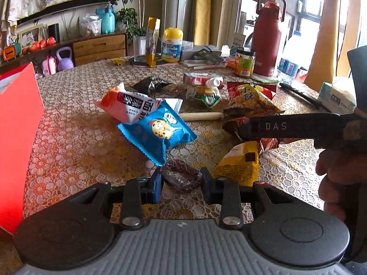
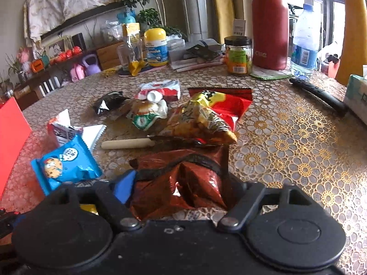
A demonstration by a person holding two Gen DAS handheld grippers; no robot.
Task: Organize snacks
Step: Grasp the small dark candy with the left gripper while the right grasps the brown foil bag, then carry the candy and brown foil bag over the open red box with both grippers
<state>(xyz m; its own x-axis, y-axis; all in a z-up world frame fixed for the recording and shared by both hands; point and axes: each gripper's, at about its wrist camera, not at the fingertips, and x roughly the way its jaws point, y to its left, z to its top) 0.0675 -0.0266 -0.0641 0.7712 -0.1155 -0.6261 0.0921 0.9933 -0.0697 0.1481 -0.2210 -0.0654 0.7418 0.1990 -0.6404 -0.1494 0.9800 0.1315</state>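
Snack packets lie scattered on the lace-covered table point(image 1: 80, 142). My left gripper point(image 1: 181, 176) stands with its fingers on either side of a small dark red wrapped snack point(image 1: 181, 176), touching it. A blue cookie packet point(image 1: 158, 133) lies just beyond it, and a yellow packet point(image 1: 238, 162) to the right. My right gripper point(image 2: 181, 183) is shut on a dark red-brown foil packet point(image 2: 181, 183); it shows from the side in the left wrist view point(image 1: 250, 128). Beyond lie a red and yellow crisp bag point(image 2: 206, 116), a cream stick snack point(image 2: 128, 143), a burger-print packet point(image 2: 146, 112) and a black packet point(image 2: 107, 103).
A red box point(image 1: 16, 137) stands at the left table edge. At the back are a red flask point(image 2: 269, 27), a water bottle point(image 2: 305, 39), a jar point(image 2: 238, 55) and a yellow-lidded tub point(image 1: 172, 44). A black rod point(image 2: 318, 96) and a tissue pack point(image 2: 357, 98) lie right.
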